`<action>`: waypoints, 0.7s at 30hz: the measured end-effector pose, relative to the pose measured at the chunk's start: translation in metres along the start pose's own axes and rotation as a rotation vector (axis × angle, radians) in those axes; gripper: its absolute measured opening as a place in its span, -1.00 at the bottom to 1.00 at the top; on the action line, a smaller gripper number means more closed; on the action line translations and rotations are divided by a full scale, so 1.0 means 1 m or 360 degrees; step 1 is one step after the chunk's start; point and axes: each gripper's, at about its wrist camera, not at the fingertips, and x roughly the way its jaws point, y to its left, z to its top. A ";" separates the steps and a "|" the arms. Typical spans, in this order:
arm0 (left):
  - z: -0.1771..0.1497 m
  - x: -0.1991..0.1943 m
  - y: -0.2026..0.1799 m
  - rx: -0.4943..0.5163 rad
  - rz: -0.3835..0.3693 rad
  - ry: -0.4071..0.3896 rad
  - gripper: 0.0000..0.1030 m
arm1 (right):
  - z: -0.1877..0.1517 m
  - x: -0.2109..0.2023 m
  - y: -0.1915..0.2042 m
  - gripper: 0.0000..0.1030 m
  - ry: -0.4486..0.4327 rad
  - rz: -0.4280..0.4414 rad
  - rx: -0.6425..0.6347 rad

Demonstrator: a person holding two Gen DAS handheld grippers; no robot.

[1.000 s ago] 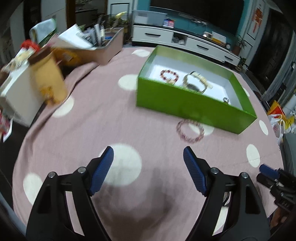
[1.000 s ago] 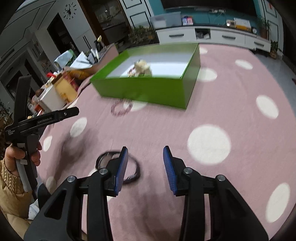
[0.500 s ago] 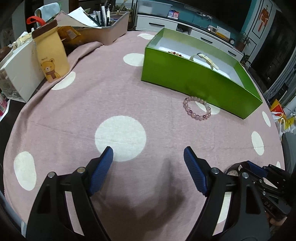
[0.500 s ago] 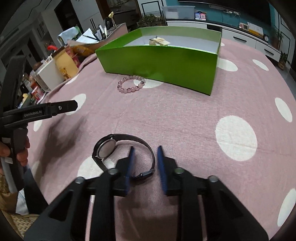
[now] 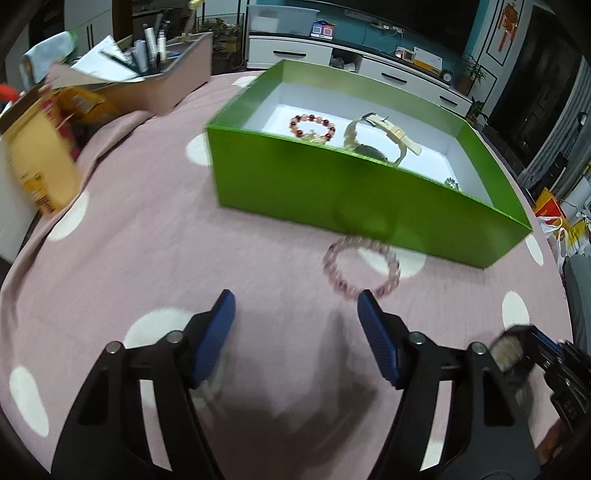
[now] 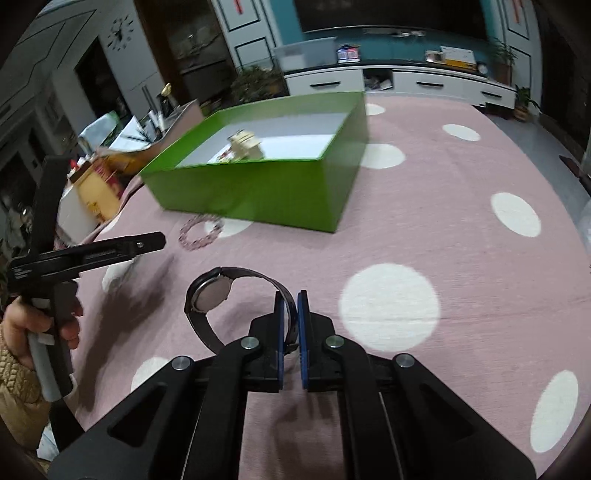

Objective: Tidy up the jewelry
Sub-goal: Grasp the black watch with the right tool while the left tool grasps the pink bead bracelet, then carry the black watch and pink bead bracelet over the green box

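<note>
The right gripper [image 6: 290, 314] has just closed on the strap of the black watch [image 6: 212, 295], a thin hold – the watch could swing or slip once carried to the green box [image 5: 354, 192]. The left gripper [image 5: 295, 321], jaws apart and just narrowing on nothing, nears the pink bracelet [image 5: 362, 267] (blurred) on the cloth beside the box. Inside: one red bracelet [image 5: 312, 125], one cream watch [image 5: 380, 136], perhaps a small trinket.

White sideboard [image 5: 354, 61], teal wall [image 6: 388, 26]
</note>
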 end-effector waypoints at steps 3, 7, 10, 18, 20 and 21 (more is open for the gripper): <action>0.009 0.013 -0.010 0.0036 0.0019 -0.0005 0.13 | 0.001 -0.002 -0.008 -0.88 -0.0011 -0.0005 0.0029; 0.015 0.026 -0.019 0.0092 0.0072 -0.0009 -0.18 | 0.000 -0.002 -0.016 -0.88 -0.0021 0.0000 0.0063; 0.015 0.029 -0.024 0.0143 0.0091 -0.0024 -0.33 | -0.001 -0.002 -0.023 -0.88 -0.0026 0.0002 0.0088; 0.011 0.028 -0.031 0.0243 0.0040 -0.0036 -0.81 | -0.003 -0.004 -0.026 -0.88 -0.0037 -0.0002 0.0114; 0.011 0.024 -0.026 0.0189 -0.0012 -0.0018 -0.87 | -0.003 -0.005 -0.026 -0.88 -0.0040 -0.0005 0.0115; 0.011 0.021 -0.024 0.0171 -0.0031 -0.0023 -0.87 | -0.003 -0.006 -0.026 -0.88 -0.0044 -0.0006 0.0116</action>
